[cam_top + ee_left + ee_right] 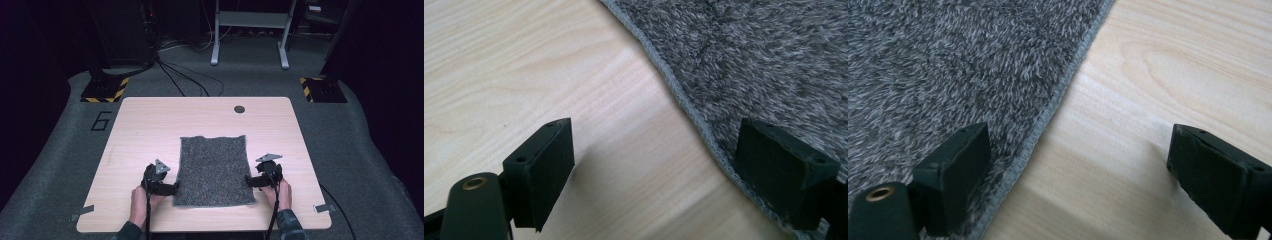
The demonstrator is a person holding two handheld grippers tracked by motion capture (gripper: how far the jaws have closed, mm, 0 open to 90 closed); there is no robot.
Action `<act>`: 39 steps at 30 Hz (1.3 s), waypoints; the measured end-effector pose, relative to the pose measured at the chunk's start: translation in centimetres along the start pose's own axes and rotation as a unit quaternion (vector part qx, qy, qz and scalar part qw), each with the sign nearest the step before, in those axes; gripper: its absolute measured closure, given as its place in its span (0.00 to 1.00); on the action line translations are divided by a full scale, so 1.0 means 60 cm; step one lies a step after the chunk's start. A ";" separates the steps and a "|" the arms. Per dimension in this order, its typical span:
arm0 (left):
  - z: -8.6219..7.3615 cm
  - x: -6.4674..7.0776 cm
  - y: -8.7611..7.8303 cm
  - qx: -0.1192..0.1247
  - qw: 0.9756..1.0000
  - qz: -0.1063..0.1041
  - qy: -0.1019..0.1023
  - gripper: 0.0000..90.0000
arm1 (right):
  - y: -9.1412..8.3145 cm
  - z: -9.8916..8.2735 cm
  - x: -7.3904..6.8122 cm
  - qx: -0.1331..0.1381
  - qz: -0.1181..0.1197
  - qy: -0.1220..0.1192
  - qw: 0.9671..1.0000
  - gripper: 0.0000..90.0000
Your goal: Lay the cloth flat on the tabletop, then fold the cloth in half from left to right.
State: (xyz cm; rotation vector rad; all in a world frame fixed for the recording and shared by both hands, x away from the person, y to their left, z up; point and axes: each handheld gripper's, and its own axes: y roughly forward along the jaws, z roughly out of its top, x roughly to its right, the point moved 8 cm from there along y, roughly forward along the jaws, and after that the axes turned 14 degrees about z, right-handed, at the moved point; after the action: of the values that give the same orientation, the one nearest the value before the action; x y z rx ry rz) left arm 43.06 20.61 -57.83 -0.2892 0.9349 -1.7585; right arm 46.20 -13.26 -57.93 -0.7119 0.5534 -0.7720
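Grey towel [212,170] lies flat on the near half of the wooden table [150,125], roughly centred, its far edge slightly wavy and its near edge close to the table's front edge; its pile is a mottled grey with a stitched hem running along the border.

Left gripper [172,187] sits at the towel's left edge near the near-left corner; in the left gripper view the left gripper [656,170] has its jaws standing wide apart, one over bare wood, the other over the hem and pile; the hem runs between them and neither pad presses on the cloth, so nothing is gripped.

Right gripper [248,181] sits at the towel's right edge near the near-right corner; in the right gripper view the right gripper [1080,172] likewise has its jaws spread wide, one above the pile just inside the hem, the other over bare wood; nothing is clamped.

Both grippers are held by the person's hands, which enter from the table's front edge; a cable trails from each toward the person.

A dark round grommet [239,109] sits in the table near its far edge, well apart from the towel.
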 end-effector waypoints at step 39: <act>0.086 -0.072 0.019 0.005 0.996 -0.059 -0.071 0.13 | -0.029 0.046 -0.169 0.046 0.075 -0.070 0.994 0.04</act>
State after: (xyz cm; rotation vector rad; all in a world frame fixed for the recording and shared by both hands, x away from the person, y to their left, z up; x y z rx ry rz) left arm 48.65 21.99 -54.16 -0.4643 0.8211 -1.8247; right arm 41.22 -5.26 -52.95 -0.6256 0.4351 -0.5977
